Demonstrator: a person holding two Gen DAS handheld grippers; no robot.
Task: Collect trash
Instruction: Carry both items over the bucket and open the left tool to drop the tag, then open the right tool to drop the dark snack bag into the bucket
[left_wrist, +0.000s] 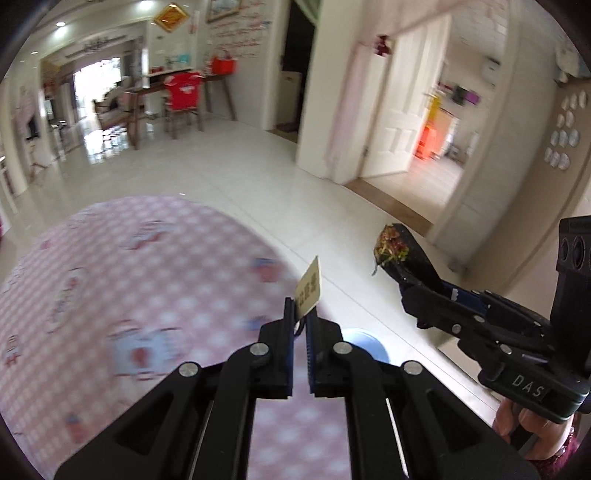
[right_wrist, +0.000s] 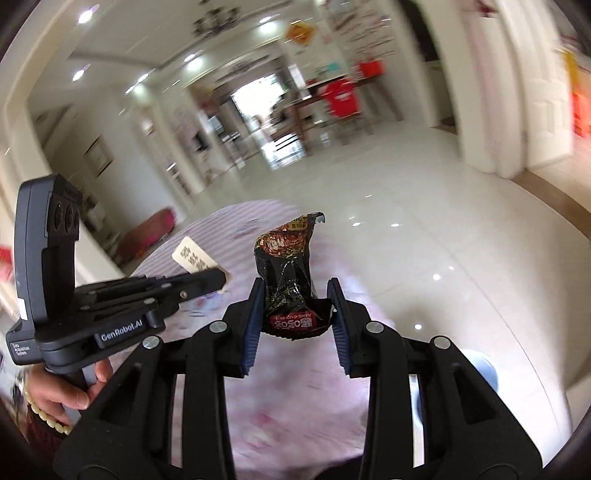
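My left gripper (left_wrist: 301, 314) is shut on a small beige paper slip (left_wrist: 308, 287) with dark print, which sticks up from its tips. It shows again in the right wrist view as the left gripper (right_wrist: 218, 282) holding the paper slip (right_wrist: 194, 258). My right gripper (right_wrist: 297, 299) is shut on a crumpled black snack wrapper (right_wrist: 288, 273) with red and yellow print. From the left wrist view the right gripper (left_wrist: 410, 291) carries the snack wrapper (left_wrist: 397, 249) out to the right. Both hang above a round table with a pink checked cloth (left_wrist: 129, 280).
A light blue bin (left_wrist: 364, 343) stands on the floor beside the table, and shows as the blue bin (right_wrist: 482, 365) at the right. Glossy white tiles (left_wrist: 240, 166) stretch to a dining table with chairs (left_wrist: 177, 99). An open white door (left_wrist: 395, 107) is at the right.
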